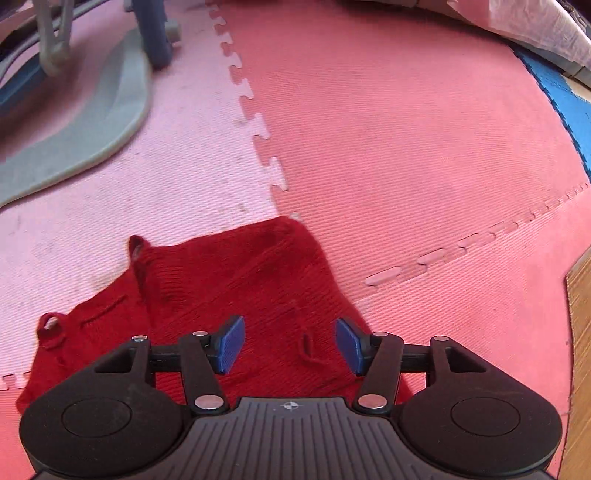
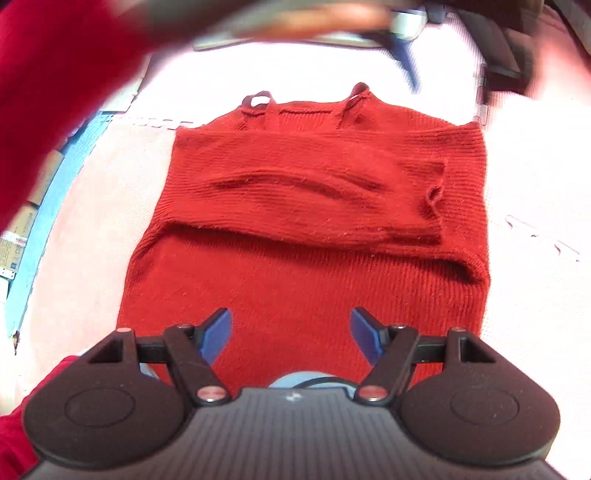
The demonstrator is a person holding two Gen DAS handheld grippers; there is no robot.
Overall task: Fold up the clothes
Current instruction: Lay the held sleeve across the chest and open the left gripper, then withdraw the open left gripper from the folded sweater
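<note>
A red knitted sweater point(image 2: 295, 258) lies flat on the foam mat, with one sleeve point(image 2: 314, 192) folded across its chest. In the left wrist view its upper part point(image 1: 240, 288) shows, with a small loop point(image 1: 50, 328) at one corner. My left gripper point(image 1: 290, 343) hovers just above the knit, blue pads apart, nothing between them. Over the sweater's lower part my right gripper point(image 2: 291, 334) stands open and holds nothing. A blurred arm in a red sleeve point(image 2: 55, 92) sweeps across the top of the right wrist view.
Pink mat tiles point(image 1: 166, 166) and red mat tiles point(image 1: 406, 147) interlock under the sweater. A grey curved base point(image 1: 92, 122) with a blue post point(image 1: 155, 33) stands at far left. A blue mat edge point(image 1: 561, 107), pale cloth point(image 1: 535, 26) and wooden floor point(image 1: 581, 350) lie to the right.
</note>
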